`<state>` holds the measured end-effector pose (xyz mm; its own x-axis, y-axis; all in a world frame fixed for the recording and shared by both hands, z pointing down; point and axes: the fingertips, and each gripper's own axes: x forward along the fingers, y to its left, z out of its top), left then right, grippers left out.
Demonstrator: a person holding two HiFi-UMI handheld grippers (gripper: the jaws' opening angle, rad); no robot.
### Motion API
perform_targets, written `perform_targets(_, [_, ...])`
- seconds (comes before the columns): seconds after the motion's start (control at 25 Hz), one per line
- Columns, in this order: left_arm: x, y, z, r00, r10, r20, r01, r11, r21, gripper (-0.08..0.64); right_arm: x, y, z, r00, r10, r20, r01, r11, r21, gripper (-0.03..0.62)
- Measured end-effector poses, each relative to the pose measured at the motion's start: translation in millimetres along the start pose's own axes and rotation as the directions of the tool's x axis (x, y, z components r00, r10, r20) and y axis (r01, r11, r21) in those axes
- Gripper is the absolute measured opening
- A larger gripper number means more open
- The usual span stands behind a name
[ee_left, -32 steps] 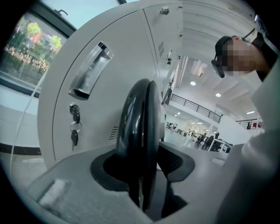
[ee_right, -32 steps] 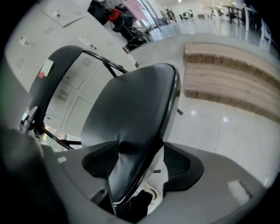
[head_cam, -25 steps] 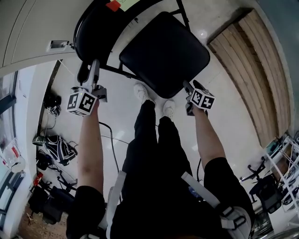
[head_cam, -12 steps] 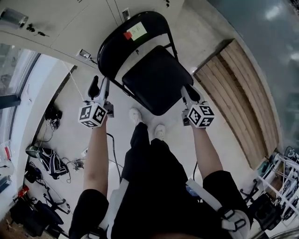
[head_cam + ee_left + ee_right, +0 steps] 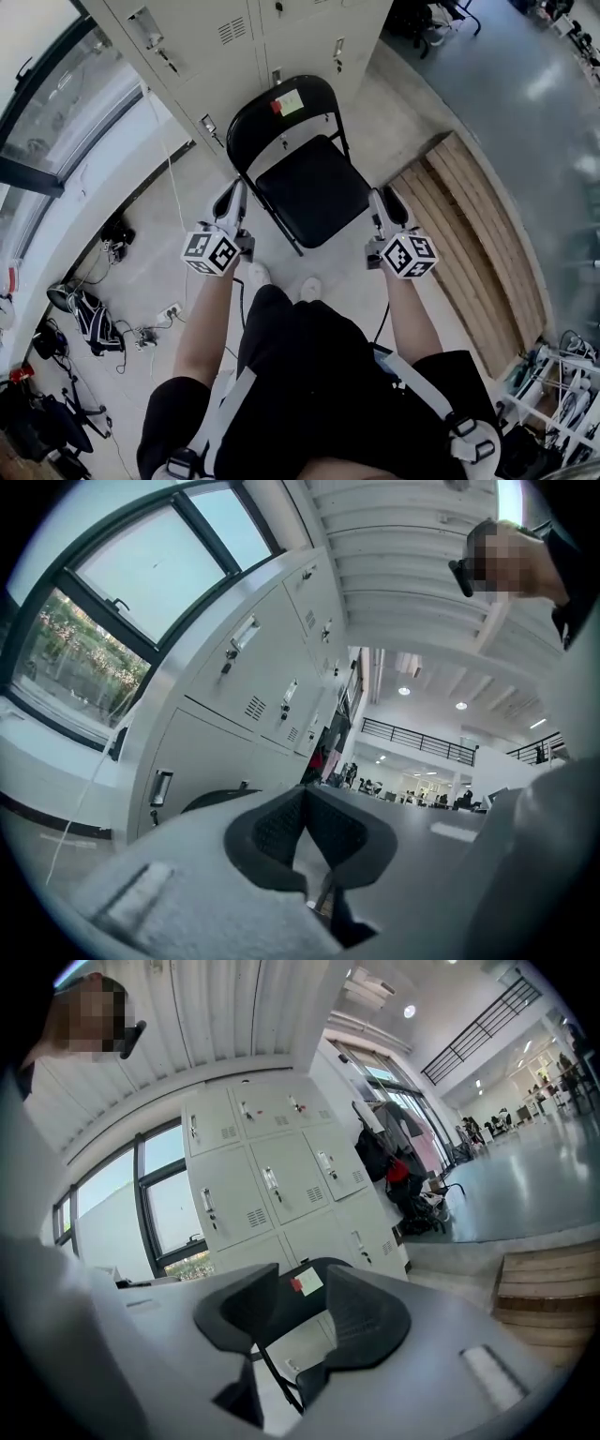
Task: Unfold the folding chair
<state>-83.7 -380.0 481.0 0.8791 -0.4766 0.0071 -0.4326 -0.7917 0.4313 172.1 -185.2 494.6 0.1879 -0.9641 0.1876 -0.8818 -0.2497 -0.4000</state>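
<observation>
Black metal folding chair (image 5: 314,192) stands unfolded before grey metal lockers (image 5: 216,37); left gripper (image 5: 232,200) has just closed shut, empty; right gripper (image 5: 386,206), jaws just widening, stands half-apart, empty.

No legible text anywhere. The chair (image 5: 314,197) back carried a pale sticker (image 5: 292,100) beside a red tag (image 5: 277,106); any print on them was too small to read. Left cube (image 5: 210,252) and right cube (image 5: 409,255) showed only black-and-white square markers, no characters.

We see smooth, faintly glossy black padding on the folding chair (image 5: 314,192), matt painted-metal lockers (image 5: 234,37) behind it, bare wooden planks (image 5: 469,225) beside it.
</observation>
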Motion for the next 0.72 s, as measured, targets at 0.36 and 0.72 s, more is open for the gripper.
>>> perform_targets(0.36, [-66,6,67,0.994,0.018,0.108,-0.020,1.000,0.017,0.000,-35,42,45,0.997,0.006,0.078,0.000,0.997,-0.072,0.137])
perform_targets(0.72, [-118,8,90,0.995,-0.078,0.064,0.069,0.989,0.130,0.000,-51,99,24,0.994,-0.073,0.086,0.083,0.990,-0.115,0.080])
